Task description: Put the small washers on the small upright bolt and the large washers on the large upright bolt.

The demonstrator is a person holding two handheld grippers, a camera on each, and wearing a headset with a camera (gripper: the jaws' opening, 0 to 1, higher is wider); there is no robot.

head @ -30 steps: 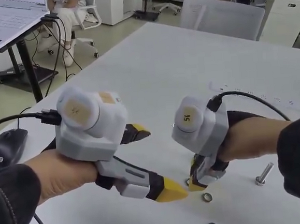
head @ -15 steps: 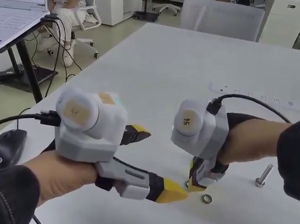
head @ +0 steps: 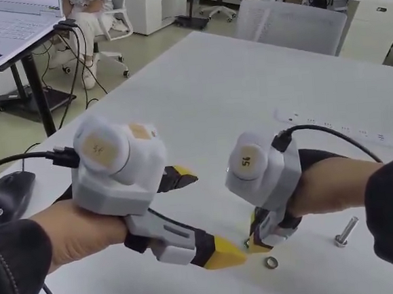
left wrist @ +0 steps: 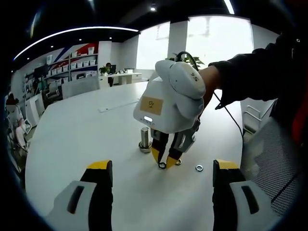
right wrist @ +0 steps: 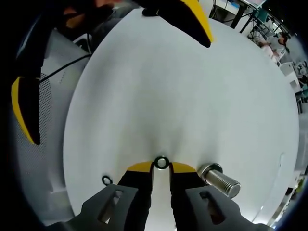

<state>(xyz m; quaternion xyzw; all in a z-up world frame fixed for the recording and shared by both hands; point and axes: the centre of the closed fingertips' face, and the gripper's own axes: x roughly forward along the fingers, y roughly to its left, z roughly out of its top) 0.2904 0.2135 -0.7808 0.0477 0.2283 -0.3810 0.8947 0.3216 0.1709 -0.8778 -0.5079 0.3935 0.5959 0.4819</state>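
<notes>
One washer is pinched between the tips of my right gripper, low over the white table.
An upright bolt stands just beside those tips; a loose washer lies near; my left gripper hangs close by, jaws wide apart, holding nothing.

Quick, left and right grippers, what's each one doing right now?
Left gripper: open, holding nothing.
Right gripper: shut on a washer pinched at its tips.
</notes>
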